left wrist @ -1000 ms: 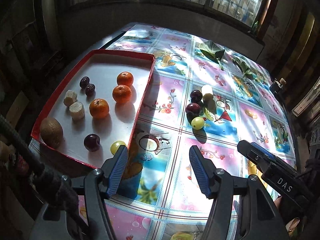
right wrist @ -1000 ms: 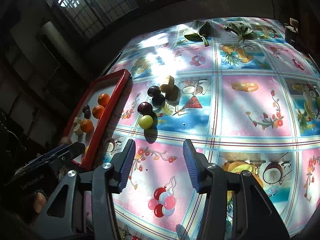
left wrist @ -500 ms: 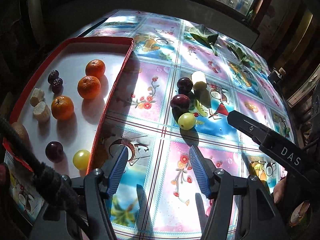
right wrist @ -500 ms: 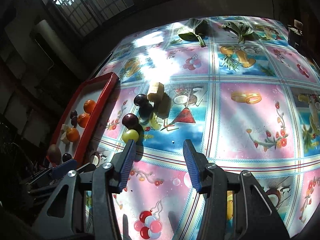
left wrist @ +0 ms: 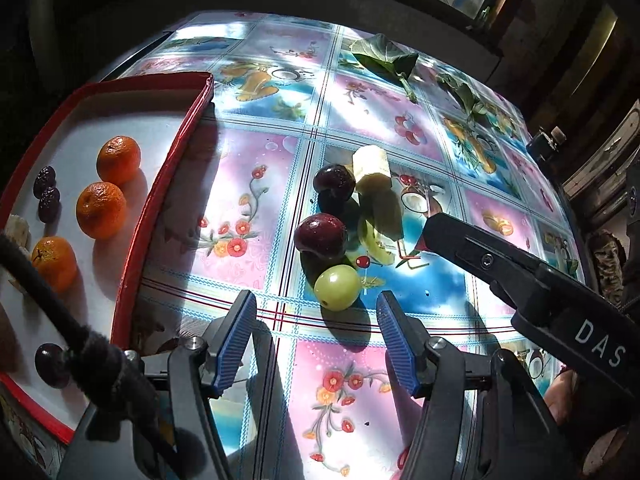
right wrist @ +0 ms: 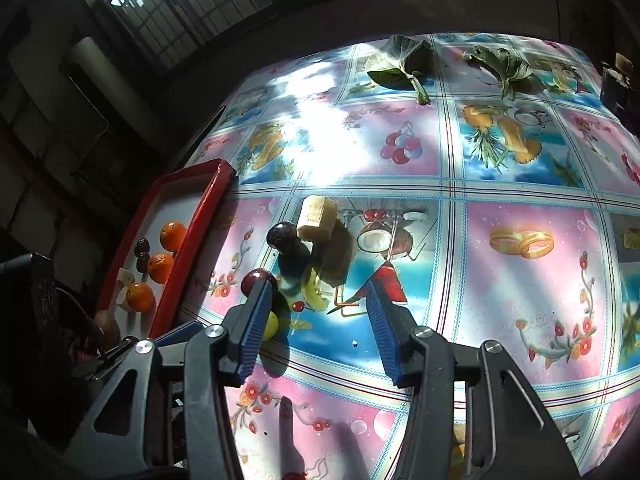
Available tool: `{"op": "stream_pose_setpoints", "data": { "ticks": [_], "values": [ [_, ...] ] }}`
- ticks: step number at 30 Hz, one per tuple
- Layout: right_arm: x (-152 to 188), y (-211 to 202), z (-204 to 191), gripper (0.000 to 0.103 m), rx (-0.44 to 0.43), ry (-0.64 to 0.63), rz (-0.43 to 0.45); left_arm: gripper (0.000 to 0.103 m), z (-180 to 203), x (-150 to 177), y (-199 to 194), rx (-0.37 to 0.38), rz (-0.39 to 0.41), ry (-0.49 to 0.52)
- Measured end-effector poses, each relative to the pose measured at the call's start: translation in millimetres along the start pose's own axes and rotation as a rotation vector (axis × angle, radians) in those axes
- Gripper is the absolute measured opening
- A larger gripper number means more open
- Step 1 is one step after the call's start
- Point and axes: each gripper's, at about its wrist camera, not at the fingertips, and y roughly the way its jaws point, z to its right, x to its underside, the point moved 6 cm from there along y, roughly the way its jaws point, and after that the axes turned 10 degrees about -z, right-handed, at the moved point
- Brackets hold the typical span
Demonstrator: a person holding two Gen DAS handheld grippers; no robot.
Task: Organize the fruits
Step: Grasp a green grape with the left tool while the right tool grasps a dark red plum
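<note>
1. A worktop (left wrist: pixel 256 176) under a glossy plastic cloth printed with pink and blue squares of cartoon fruit and flowers, in hard sunlight with sharp shadows.
2. At its left edge lies a shallow tray (left wrist: pixel 168 184) with a red rim and a plain white floor. Already sorted in it: three dimpled orange mandarins (left wrist: pixel 101 210) in a line, two small wrinkled dark dates (left wrist: pixel 46 190), a pale cut chunk partly hidden at the frame edge, and one dark plum (left wrist: pixel 50 364) near the close corner.
3. Left on the cloth, well apart from the tray, is a tight cluster: a smooth round green grape (left wrist: pixel 337 287) nearest the cameras, a shiny dark red plum (left wrist: pixel 321 236) touching it, a second dark plum (left wrist: pixel 334 182) behind, and an upright pale banana chunk (left wrist: pixel 372 170) with a ribbed cut face.
4. By my judgement the sorting is more than half done; these four pieces remain.
5. The left claw (left wrist: pixel 314 342) is spread wide and empty, its ribbed blue pads just short of the green grape, which sits between them in line of sight.
6. The right claw (right wrist: pixel 316 326) is also spread and empty, hovering over the same cluster; its left pad overlaps the front plum and grape in view.
7. Two loose green leaves (right wrist: pixel 400 66) lie at the far edge.
</note>
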Motion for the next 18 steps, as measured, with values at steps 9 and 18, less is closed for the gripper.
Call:
{"op": "stream_pose_setpoints", "data": {
  "ticks": [9, 18],
  "values": [
    [-8, 16, 0, 0.051, -0.016, -0.006, -0.03, 0.023, -10, 0, 1, 0.051, 0.007, -0.008],
    [-16, 54, -30, 0.048, -0.059, -0.058, -0.092, 0.023, -35, 21, -28, 0.09, 0.03, -0.058]
  ]
}}
